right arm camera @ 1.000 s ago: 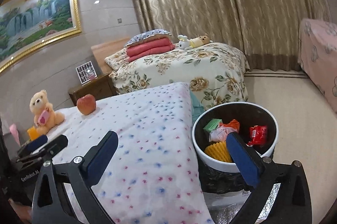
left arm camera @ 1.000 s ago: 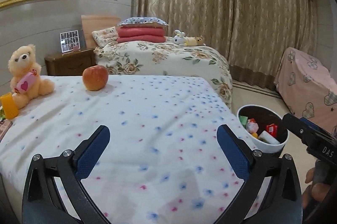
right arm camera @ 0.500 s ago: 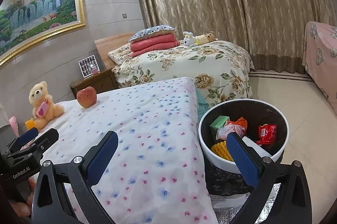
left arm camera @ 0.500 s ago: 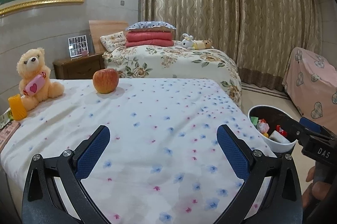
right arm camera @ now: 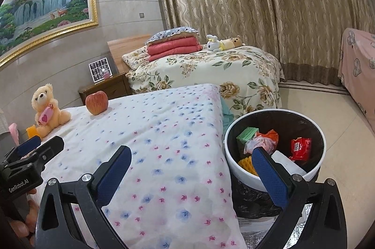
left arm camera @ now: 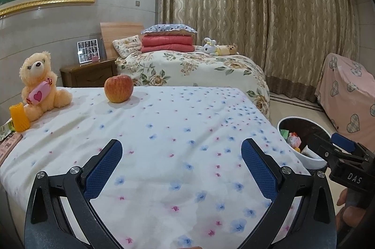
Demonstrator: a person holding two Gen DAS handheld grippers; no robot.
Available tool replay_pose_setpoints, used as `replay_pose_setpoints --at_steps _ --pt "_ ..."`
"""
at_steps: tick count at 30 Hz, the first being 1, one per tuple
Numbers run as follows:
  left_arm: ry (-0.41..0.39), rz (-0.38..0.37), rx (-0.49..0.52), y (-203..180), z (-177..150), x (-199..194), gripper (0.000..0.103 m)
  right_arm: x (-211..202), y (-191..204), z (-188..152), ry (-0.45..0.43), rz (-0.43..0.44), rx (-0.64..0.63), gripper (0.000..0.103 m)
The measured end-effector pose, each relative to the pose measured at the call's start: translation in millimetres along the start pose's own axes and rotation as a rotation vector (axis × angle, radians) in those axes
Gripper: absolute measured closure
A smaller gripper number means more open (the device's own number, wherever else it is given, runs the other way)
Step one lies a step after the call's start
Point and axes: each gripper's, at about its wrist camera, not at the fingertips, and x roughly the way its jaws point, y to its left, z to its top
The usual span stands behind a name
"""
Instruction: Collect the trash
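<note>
Both grippers have drawn back from the bin, which now sits further right. Left gripper and right gripper hover wide open, empty, over the flowered bedspread. Near the teddy bear at far left stands a yellow foam sleeve; other wrappers lie in the bin.

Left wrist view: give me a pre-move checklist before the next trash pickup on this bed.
1. Left claw open and empty: ok.
2. Right claw open and empty: ok.
3. Trash bin beside the bed, top open: ok.
4. Trash left to collect: yellow foam net and wrappers beside the teddy bear: not ok.
5. Path over the bedspread to them: ok.
6. Apple is trash: cannot tell.
</note>
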Motion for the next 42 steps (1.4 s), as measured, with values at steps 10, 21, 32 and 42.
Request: replay_pose_setpoints --at_steps 10,21,32,42 --pt "-0.012 0.002 0.002 -0.4 1.5 -3.4 0.0 -1.6 3.4 -0.2 -0.011 0.009 -0.007 0.0" --pt "-0.014 0.005 0.001 -2.7 1.5 -3.6 0.0 -2.0 4.2 0.4 -0.015 0.015 -0.002 0.0" --pt "-0.02 0.011 0.003 -1.2 0.7 -6.3 0.0 -2.9 3.9 0.1 -0.016 0.017 -0.002 0.0" --pt "-0.013 0.005 0.004 -0.5 0.5 -6.2 0.0 -2.7 3.4 -0.1 -0.016 0.018 -0.002 0.0"
